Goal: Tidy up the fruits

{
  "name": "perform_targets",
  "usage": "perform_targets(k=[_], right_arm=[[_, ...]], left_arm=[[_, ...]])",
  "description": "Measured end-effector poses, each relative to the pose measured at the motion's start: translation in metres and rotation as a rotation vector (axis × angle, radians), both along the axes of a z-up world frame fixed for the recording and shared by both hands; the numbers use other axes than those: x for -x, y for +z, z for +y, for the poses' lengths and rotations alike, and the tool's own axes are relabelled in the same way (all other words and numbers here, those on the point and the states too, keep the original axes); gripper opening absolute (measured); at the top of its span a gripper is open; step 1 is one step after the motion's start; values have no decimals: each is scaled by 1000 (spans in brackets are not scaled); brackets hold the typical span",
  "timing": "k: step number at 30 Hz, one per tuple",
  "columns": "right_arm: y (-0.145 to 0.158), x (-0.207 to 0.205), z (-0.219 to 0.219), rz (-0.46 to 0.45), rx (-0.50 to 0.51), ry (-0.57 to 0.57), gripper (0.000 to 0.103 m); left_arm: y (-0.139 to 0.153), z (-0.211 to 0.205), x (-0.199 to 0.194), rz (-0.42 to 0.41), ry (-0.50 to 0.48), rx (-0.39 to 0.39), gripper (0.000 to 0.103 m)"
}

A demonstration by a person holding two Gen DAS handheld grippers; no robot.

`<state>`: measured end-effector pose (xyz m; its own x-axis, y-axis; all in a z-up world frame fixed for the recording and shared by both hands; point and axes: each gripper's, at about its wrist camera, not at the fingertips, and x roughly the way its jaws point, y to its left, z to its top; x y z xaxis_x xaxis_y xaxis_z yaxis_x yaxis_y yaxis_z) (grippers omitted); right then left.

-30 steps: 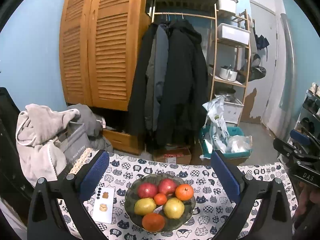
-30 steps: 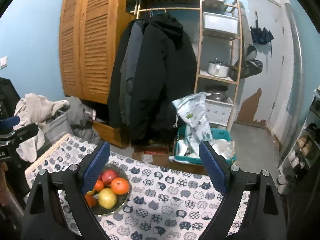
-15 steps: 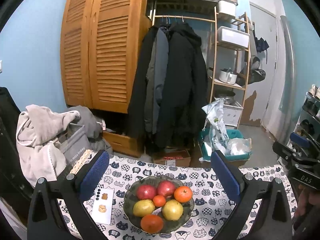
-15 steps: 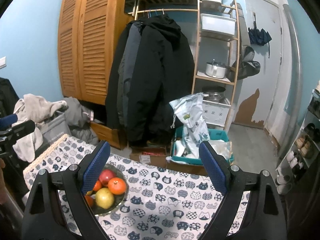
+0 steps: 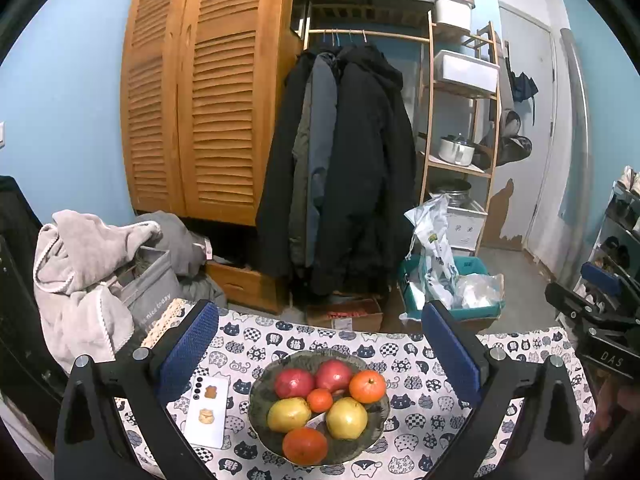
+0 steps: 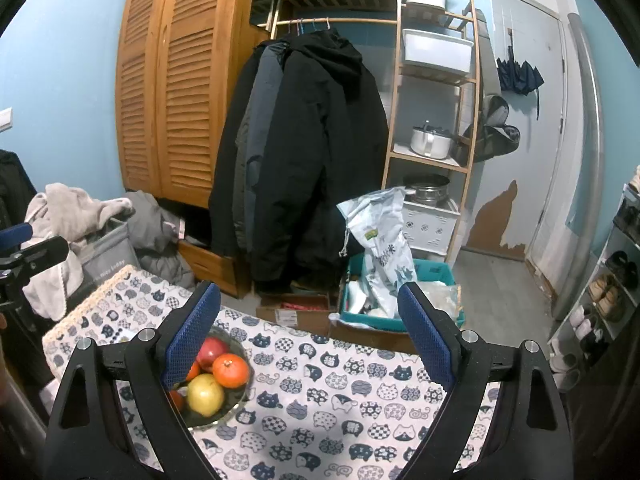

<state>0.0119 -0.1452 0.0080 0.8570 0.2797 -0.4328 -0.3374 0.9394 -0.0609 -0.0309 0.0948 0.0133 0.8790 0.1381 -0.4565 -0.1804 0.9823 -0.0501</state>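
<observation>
— Looking at the fruit (image 5: 320,402), where does it all sit?

— In the bowl (image 5: 260,390) on the tabletop (image 5: 416,384): two red ones at the back, two yellow ones in front, three orange ones among them, one small in the middle. Nothing lies loose on the cat-print cloth that I can see.

— So is the job done, or not begun?

— I can't tell which. If the bowl is the goal, it looks finished; if the fruit is to be sorted out of it, nothing has been lifted yet.

— And your tongs?

— My left tongs (image 5: 320,354) hover above the bowl, spread wide, blue pads either side of it and touching nothing. My right tongs (image 6: 310,344) are spread too, empty, over bare cloth with the bowl just beside the left pad.

— Anything else nearby?

— A white card (image 5: 208,410) lies just left of the bowl. Beyond the tabletop hang dark coats (image 5: 344,168).
</observation>
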Motion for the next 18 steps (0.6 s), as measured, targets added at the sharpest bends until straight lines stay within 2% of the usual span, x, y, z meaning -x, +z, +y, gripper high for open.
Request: perform_targets(k=[18], right_arm=[[0, 1, -1, -3, 1, 0, 89]], left_arm=[[0, -2, 1, 3, 1, -5, 102]])
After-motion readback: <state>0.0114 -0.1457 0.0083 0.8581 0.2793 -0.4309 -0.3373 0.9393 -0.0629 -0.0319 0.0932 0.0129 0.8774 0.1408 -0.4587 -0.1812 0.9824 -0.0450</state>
